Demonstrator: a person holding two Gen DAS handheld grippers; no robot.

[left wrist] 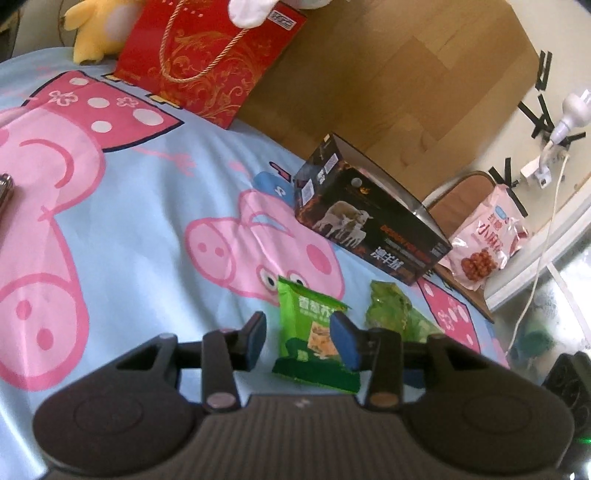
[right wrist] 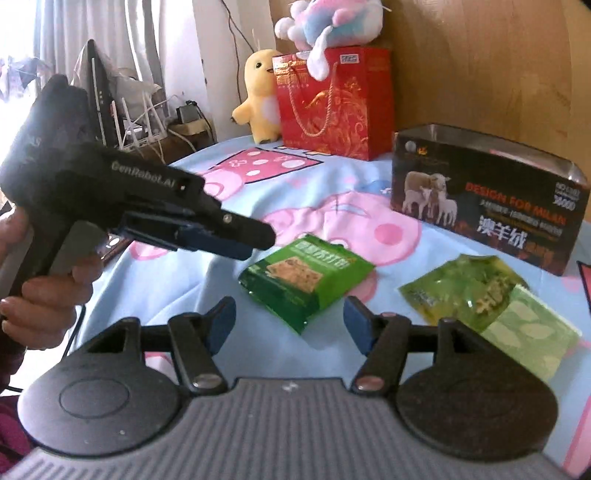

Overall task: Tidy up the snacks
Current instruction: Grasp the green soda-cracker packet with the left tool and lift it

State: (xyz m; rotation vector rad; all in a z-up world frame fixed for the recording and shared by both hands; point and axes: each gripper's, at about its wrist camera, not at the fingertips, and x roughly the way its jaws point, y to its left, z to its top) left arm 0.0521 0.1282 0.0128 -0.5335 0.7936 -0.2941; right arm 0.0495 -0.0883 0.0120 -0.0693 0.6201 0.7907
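Note:
A green cracker pack (left wrist: 314, 332) (right wrist: 306, 280) lies on the pig-print blue cloth (left wrist: 140, 236). My left gripper (left wrist: 301, 341) is open just above it, its right finger over the pack's right side. It shows from the side in the right wrist view (right wrist: 240, 236), left of the pack. A yellow-green snack bag (left wrist: 395, 314) (right wrist: 491, 306) lies to the right. An open black box with sheep pictures (left wrist: 369, 218) (right wrist: 487, 199) stands behind them. My right gripper (right wrist: 290, 325) is open and empty in front of the green pack.
A pink snack bag (left wrist: 484, 243) leans beyond the black box by the wall. A red gift bag (left wrist: 207, 62) (right wrist: 332, 103), a yellow plush (right wrist: 258, 96) and a pastel plush (right wrist: 328, 22) stand at the back. A wooden headboard (left wrist: 406, 74) rises behind.

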